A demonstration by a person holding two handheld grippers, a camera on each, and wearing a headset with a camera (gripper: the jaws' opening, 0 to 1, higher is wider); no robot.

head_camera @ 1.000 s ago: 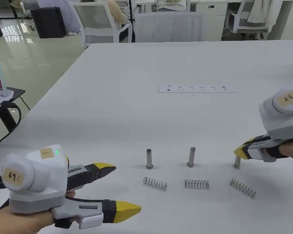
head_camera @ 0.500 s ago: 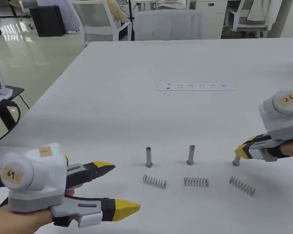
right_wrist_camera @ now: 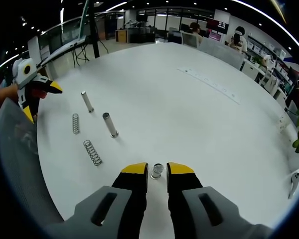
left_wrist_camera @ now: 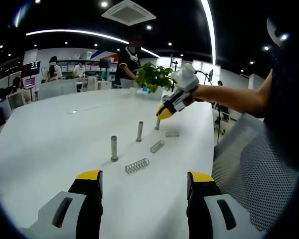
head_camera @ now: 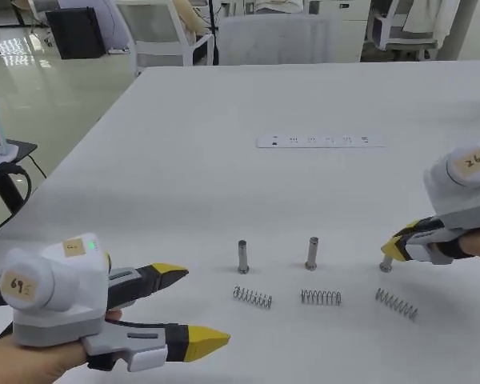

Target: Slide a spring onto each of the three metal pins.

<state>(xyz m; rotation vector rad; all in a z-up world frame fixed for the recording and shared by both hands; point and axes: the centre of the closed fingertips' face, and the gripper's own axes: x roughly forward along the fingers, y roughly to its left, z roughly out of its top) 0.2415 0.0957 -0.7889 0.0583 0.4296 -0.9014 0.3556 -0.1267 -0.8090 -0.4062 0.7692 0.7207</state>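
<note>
Three upright metal pins stand in a row on the white table: left pin (head_camera: 242, 256), middle pin (head_camera: 312, 253), right pin (head_camera: 386, 265). A loose spring lies in front of each: left spring (head_camera: 252, 298), middle spring (head_camera: 321, 298), right spring (head_camera: 396, 304). My right gripper (head_camera: 396, 247) sits at the top of the right pin (right_wrist_camera: 157, 171), its jaws close against both sides of it. My left gripper (head_camera: 198, 309) hovers open at the near left, short of the left spring (left_wrist_camera: 137, 166), with nothing between its jaws.
A white power strip (head_camera: 318, 142) lies further back on the table (head_camera: 224, 160). Chairs (head_camera: 176, 36) stand along the far edge. The near table edge runs just below the springs. A potted plant (left_wrist_camera: 154, 75) stands behind the right gripper.
</note>
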